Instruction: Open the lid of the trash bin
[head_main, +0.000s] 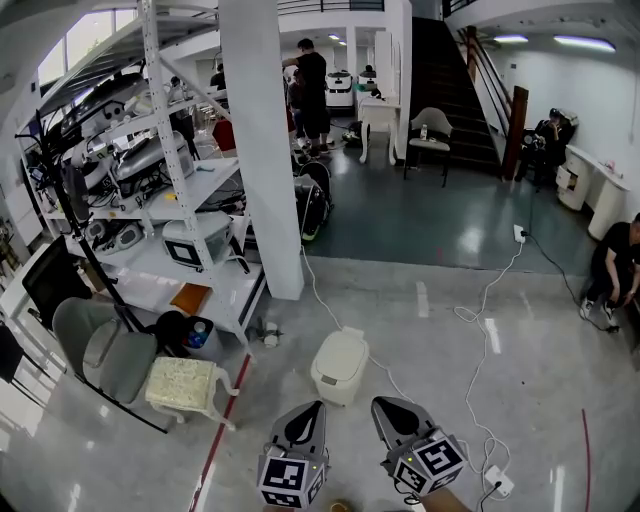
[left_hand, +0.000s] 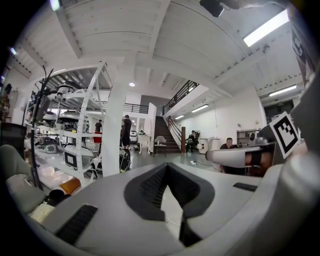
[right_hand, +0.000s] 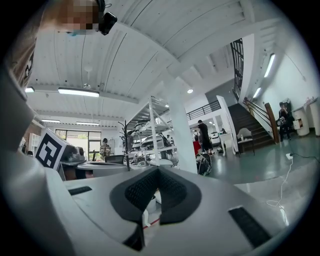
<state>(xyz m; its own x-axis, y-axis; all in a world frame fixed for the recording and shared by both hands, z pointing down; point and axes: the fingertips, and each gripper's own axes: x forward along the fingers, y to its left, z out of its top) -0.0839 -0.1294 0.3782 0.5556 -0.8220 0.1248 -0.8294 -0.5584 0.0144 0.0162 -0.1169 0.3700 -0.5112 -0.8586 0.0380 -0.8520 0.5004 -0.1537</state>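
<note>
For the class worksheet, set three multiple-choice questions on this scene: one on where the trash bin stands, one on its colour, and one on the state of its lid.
1. Where does the trash bin stand?
A. On the floor, just ahead of both grippers
B. On a shelf of the rack
C. On the staircase

2. What colour is the bin?
A. Red
B. White
C. Black

3. How is its lid?
A. Shut
B. Propped upright
C. Lying on the floor beside it

Answers:
1 A: the head view shows it on the floor, beyond the left gripper and the right gripper.
2 B: body and lid are both white.
3 A: the lid sits flat on the body, and both grippers, jaws together and empty, are apart from it.
</note>
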